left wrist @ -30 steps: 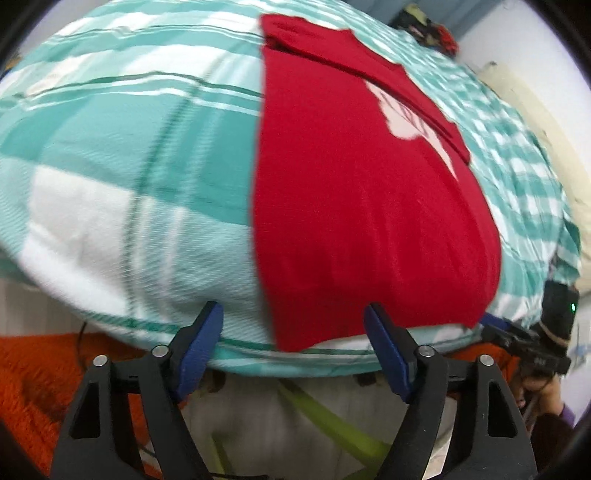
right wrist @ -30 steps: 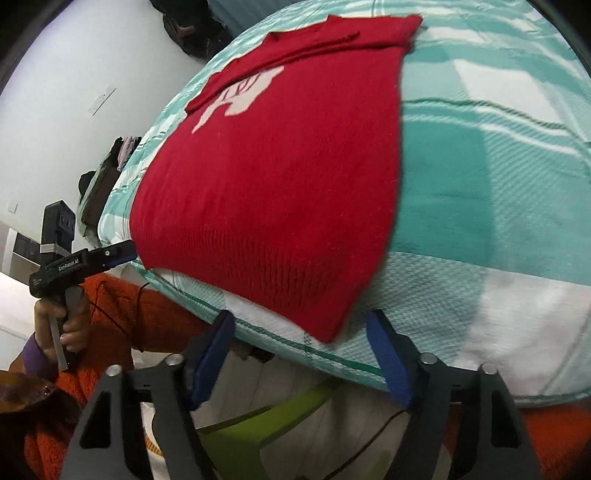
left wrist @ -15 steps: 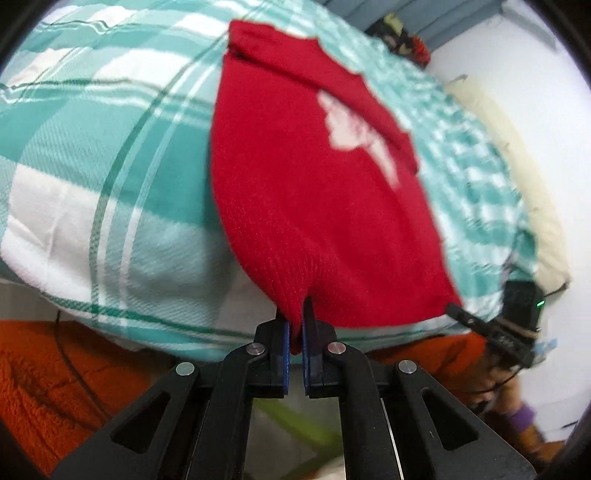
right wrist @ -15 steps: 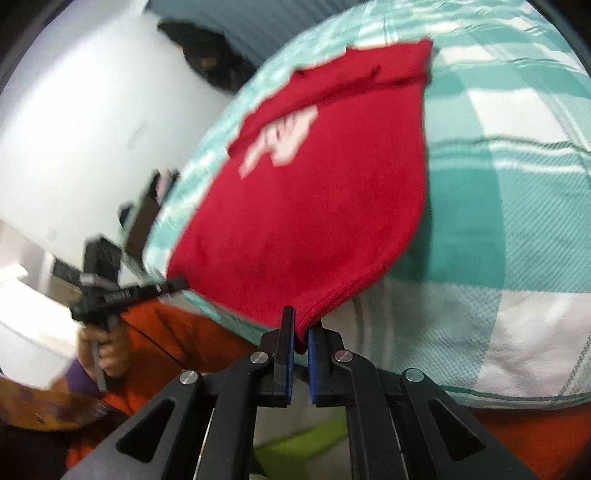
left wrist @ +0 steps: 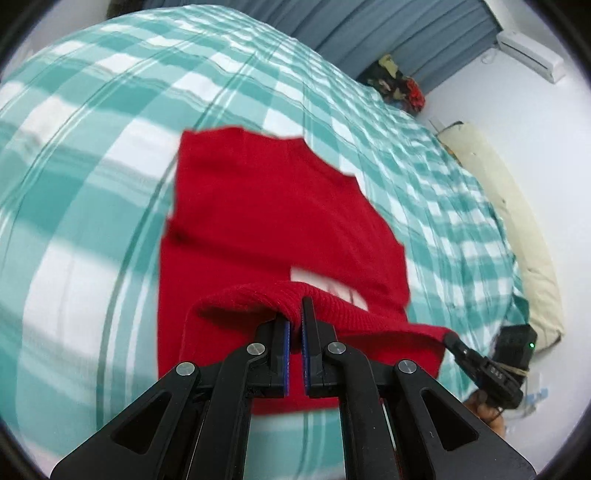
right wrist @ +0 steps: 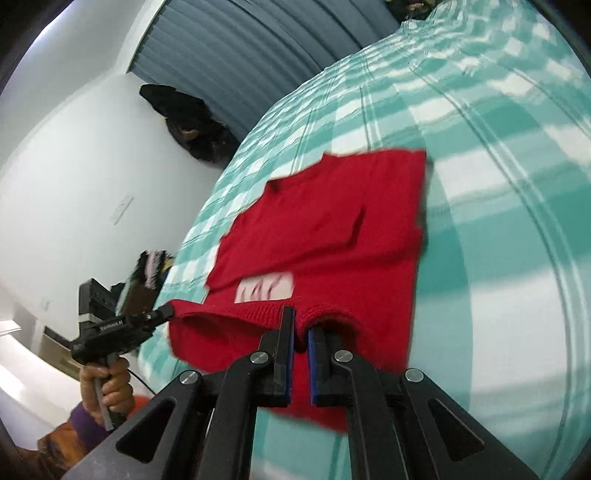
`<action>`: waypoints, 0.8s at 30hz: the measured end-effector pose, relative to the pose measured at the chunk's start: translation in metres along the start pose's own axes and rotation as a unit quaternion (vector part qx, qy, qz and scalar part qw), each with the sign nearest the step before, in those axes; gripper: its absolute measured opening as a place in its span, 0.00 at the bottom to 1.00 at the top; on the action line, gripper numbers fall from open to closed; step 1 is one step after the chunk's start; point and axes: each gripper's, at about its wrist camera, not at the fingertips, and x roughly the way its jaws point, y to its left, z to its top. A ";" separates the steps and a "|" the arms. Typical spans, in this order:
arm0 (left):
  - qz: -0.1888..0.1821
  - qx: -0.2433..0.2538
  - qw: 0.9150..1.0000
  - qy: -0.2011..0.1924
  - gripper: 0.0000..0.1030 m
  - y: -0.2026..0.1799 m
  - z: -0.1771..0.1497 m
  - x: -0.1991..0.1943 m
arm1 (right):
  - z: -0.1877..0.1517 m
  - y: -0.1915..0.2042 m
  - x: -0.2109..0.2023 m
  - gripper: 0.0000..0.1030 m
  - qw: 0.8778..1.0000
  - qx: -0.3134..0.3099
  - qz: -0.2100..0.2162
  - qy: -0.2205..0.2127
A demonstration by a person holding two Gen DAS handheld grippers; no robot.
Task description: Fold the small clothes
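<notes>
A small red knit sweater (left wrist: 266, 214) with a white chest print lies on a teal and white checked bed cover (left wrist: 92, 140). My left gripper (left wrist: 294, 314) is shut on the sweater's ribbed bottom hem at its left corner and holds it raised above the body. My right gripper (right wrist: 301, 321) is shut on the hem at the other corner, also raised; the sweater (right wrist: 332, 229) spreads out beyond it. The hem stretches between both grippers and partly hides the white print. Each gripper shows in the other's view, the right one (left wrist: 452, 339) and the left one (right wrist: 166, 312).
The bed cover (right wrist: 498, 184) fills most of both views. A cream pillow (left wrist: 517, 221) lies along the right edge of the bed. Dark clothes (right wrist: 184, 122) hang by a white wall. Blue-grey curtains (left wrist: 388, 33) stand behind the bed.
Both grippers closed on the hem corners, then lifted them and carried them forward over the sweater toward the collar. The lower part now folds up over the body.
</notes>
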 end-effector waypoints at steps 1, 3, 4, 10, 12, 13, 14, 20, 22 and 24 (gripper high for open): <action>0.003 -0.001 1.000 -0.001 0.03 -0.001 0.007 0.007 | 0.013 -0.002 0.008 0.06 1.000 -0.002 -0.005 -0.002; 0.010 -0.010 1.000 -0.002 0.03 0.003 0.029 0.024 | 0.039 -0.005 0.023 0.06 1.000 -0.007 -0.016 -0.004; 0.012 -0.016 1.000 -0.002 0.03 0.006 0.037 0.030 | 0.046 -0.005 0.030 0.06 1.000 -0.008 -0.019 -0.005; 0.026 -0.052 0.998 0.000 0.03 0.014 0.087 0.079 | 0.119 -0.017 0.081 0.06 0.999 -0.018 -0.031 -0.008; 0.034 -0.050 0.998 0.000 0.03 0.014 0.100 0.091 | 0.139 -0.023 0.098 0.06 0.999 -0.022 -0.038 -0.006; 0.039 -0.046 0.998 0.001 0.03 0.014 0.106 0.097 | 0.147 -0.026 0.106 0.06 0.999 -0.023 -0.041 -0.003; 0.042 -0.043 0.998 0.001 0.03 0.013 0.112 0.101 | 0.157 -0.031 0.117 0.06 0.999 -0.023 -0.046 0.000; 0.072 -0.051 0.996 -0.013 0.40 0.013 0.151 0.121 | 0.175 -0.059 0.157 0.21 0.998 0.011 -0.059 0.016; 0.065 -0.067 0.995 -0.026 0.57 0.018 0.159 0.117 | 0.178 -0.066 0.160 0.44 0.996 0.015 -0.082 0.007; 0.067 -0.072 0.994 -0.040 0.58 0.020 0.162 0.105 | 0.182 -0.068 0.153 0.47 0.996 0.016 -0.085 -0.004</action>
